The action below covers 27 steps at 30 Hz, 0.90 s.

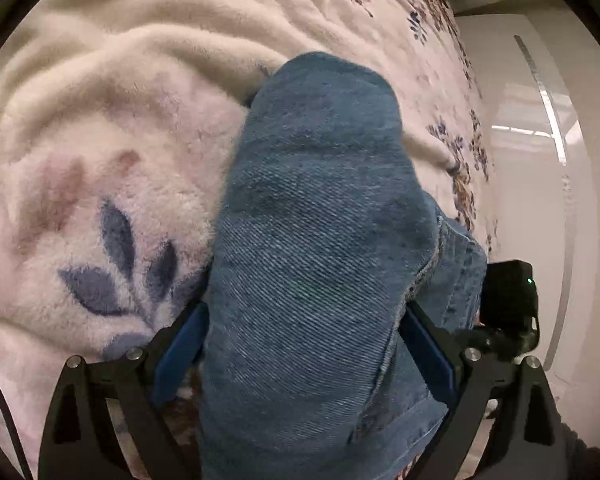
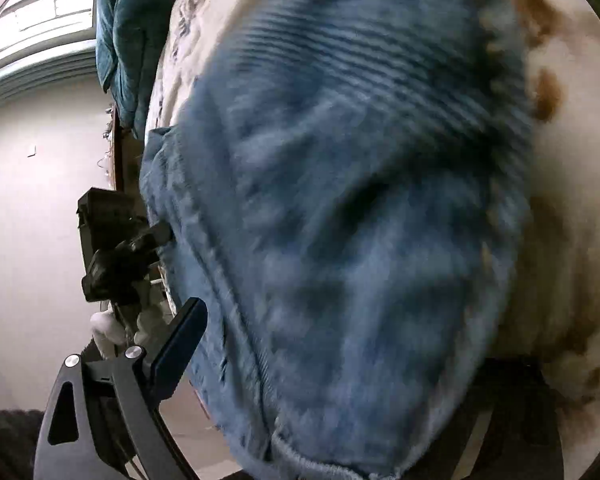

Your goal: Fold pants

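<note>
Blue denim pants (image 1: 316,240) bunched in a thick fold on a fluffy cream blanket with blue leaf print (image 1: 100,184), straight ahead of the left gripper (image 1: 304,344). Blue pads pressed against both sides of that fold, clamped on the denim. Right gripper (image 2: 340,360) spread wide, blurred denim between and over its fingers, apparently loose rather than pinched. Only one blue-padded finger (image 2: 180,344) clearly seen, standing apart from the cloth's edge.

Pants (image 1: 312,216) on blanket (image 1: 100,128), bunched between left gripper (image 1: 304,340) fingers.
</note>
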Tool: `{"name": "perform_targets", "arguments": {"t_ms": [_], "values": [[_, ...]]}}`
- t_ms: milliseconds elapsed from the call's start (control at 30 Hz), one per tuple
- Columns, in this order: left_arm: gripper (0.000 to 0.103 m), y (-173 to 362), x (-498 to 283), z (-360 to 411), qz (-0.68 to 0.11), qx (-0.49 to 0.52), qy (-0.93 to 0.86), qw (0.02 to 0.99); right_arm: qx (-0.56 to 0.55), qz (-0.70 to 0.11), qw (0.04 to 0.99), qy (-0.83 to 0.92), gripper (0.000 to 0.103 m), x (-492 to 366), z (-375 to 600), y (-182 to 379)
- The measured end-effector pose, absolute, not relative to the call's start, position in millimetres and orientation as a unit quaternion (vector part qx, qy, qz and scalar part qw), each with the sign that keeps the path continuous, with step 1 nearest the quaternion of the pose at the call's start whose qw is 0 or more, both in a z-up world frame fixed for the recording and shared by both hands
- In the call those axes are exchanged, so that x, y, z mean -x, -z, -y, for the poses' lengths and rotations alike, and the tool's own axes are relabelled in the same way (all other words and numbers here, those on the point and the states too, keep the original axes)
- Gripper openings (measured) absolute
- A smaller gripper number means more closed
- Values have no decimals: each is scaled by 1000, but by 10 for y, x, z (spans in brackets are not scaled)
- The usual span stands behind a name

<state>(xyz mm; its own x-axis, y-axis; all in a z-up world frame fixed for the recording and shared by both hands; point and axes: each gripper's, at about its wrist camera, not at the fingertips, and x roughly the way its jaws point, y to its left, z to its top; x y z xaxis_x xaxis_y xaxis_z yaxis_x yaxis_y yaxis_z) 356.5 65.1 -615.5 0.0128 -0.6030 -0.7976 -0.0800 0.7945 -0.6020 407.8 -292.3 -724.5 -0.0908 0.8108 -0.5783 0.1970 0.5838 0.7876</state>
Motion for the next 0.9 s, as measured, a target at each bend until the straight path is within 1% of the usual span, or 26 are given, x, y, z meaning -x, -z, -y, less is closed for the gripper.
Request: {"name": "perform_targets", "arguments": {"t_ms": [100, 133, 200, 267, 333, 400, 467, 533, 567, 667, 900], "values": [[100, 6212, -3613, -665, -675, 274, 202, 654, -383, -681, 562, -272, 97, -4084, 2911, 7227], [99, 6192, -3614, -658, -673, 278, 203, 655, -400, -667, 557, -290, 93, -4093, 2893, 7193], [98, 6119, -3598, -626, -669, 279, 213, 655, -399, -652, 558, -324, 90, -4103, 2829, 7082], [98, 6091, -3584, -586, -669, 263, 218, 660, -362, -666, 569, -318, 79, -4110, 2776, 7109], [98, 6131, -3576, -561, -671, 261, 217, 659, -364, -679, 568, -290, 77, -4122, 2785, 7259], [98, 6091, -3592, -510, -670, 254, 210, 665, -365, -679, 574, -277, 72, -4132, 2762, 7240], [98, 6007, -3602, -462, -666, 250, 210, 671, -370, -672, 582, -271, 53, -4110, 2769, 7160], [98, 5929, -3594, -434, -662, 247, 209, 676, -377, -661, 589, -271, 43, -4058, 2810, 7071], [98, 5890, -3583, -423, -660, 245, 211, 678, -378, -657, 593, -272, 39, -4036, 2819, 7025], [98, 5795, -3579, -353, -655, 246, 216, 681, -385, -648, 599, -270, 36, -4014, 2804, 6955], [98, 5532, -3607, -210, -646, 242, 221, 690, -401, -631, 604, -278, 32, -3903, 3000, 6810]]}}
